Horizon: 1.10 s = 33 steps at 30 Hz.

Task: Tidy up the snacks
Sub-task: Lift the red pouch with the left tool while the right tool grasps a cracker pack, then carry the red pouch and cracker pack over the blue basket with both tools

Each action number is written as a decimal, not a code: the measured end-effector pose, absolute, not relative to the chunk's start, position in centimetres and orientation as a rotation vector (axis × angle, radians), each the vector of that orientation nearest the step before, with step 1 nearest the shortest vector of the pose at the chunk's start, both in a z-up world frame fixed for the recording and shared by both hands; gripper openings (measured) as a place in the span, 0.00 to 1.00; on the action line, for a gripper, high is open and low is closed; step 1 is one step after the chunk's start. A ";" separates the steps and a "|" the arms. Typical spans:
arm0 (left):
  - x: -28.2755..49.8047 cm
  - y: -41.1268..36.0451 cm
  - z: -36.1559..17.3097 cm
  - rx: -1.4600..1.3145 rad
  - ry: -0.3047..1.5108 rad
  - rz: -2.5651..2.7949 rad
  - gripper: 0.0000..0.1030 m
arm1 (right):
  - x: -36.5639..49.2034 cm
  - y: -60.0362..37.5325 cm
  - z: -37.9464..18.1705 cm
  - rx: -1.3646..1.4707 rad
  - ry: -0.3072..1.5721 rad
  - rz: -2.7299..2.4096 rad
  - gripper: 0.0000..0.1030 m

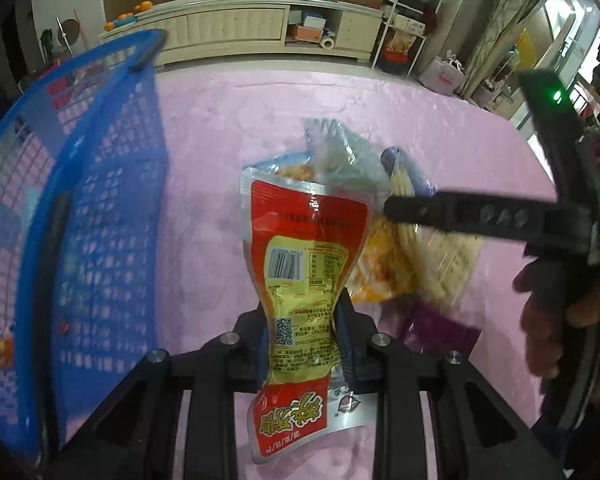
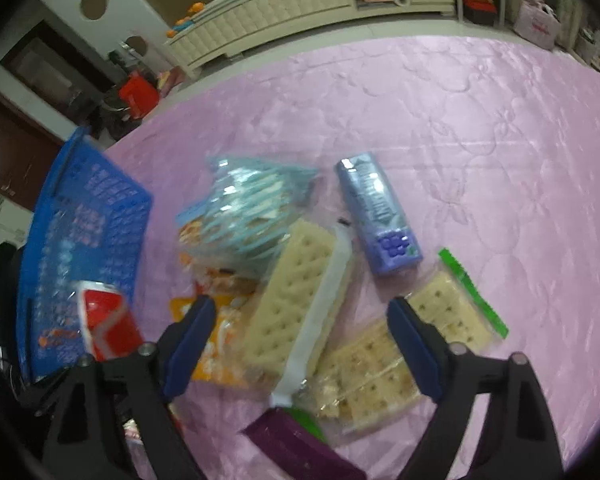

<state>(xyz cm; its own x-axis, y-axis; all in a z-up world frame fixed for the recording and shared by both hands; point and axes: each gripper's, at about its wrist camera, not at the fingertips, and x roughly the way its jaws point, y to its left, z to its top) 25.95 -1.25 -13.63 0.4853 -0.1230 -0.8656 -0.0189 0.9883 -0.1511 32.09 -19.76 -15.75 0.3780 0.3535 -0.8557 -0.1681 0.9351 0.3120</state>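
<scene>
Fingers [image 1: 346, 332] of the left gripper [image 1: 304, 340] clamped on a red and yellow foil snack pouch [image 1: 304, 264], pinched at its waist and held above the pink quilted tablecloth [image 1: 228, 140]. On the pouch: a barcode, a QR code, a block of small print too fine to read, and big yellow Chinese characters upside down on the red end nearest the camera. Just left, a blue plastic mesh basket [image 1: 100, 184], blurred, with an orange packet low inside.

Fingers [image 2: 192, 344] of the right gripper [image 2: 304, 344] spread wide, closed on nothing, poised over a heap of packets near the middle of the cloth. Between them, a long clear-wrapped sleeve of pale crackers [image 2: 296, 300] with a white band. Under the right finger, a clear bag of square crackers with a green strip [image 2: 452, 320]. At the near edge, a purple packet [image 2: 296, 448]. By the left finger, an orange and yellow snack bag [image 2: 224, 352]. Farther, a crumpled clear bag with pale blue stripes [image 2: 252, 216] and a blue-violet drink carton [image 2: 380, 216] printed with dark berries, lettering unreadable.

Only in the left view: the right gripper's black arm and a hand [image 1: 560, 312] behind it. Only in the right view: the carton's face and the green-strip bag. Beyond the far edge, a cream cabinet [image 1: 228, 24].
</scene>
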 end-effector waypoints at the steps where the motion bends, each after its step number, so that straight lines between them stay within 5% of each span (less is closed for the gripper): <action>1: 26.2 -1.4 -13.7 -0.139 1.061 -0.064 0.25 | 32.5 -19.7 -15.9 0.183 1.142 0.329 0.85; 6: 27.4 -1.7 -14.2 -0.165 1.065 -0.087 0.25 | 33.4 -20.0 -16.3 0.196 1.151 0.360 0.81; 13: 28.0 -2.6 -14.4 -0.152 1.074 -0.063 0.25 | 33.4 -20.0 -17.0 0.182 1.151 0.439 0.54; 33: 21.1 -1.3 -5.9 -0.149 0.884 -0.145 0.25 | 19.2 -19.0 -6.5 -0.032 0.832 0.411 0.53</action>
<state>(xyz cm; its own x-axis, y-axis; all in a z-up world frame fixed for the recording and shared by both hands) 21.08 -1.33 -5.93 0.6253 -0.1873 -0.7576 0.0645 0.9798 -0.1891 19.18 -18.99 -6.50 0.5991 0.3423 -0.7238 -0.3673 0.9208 0.1314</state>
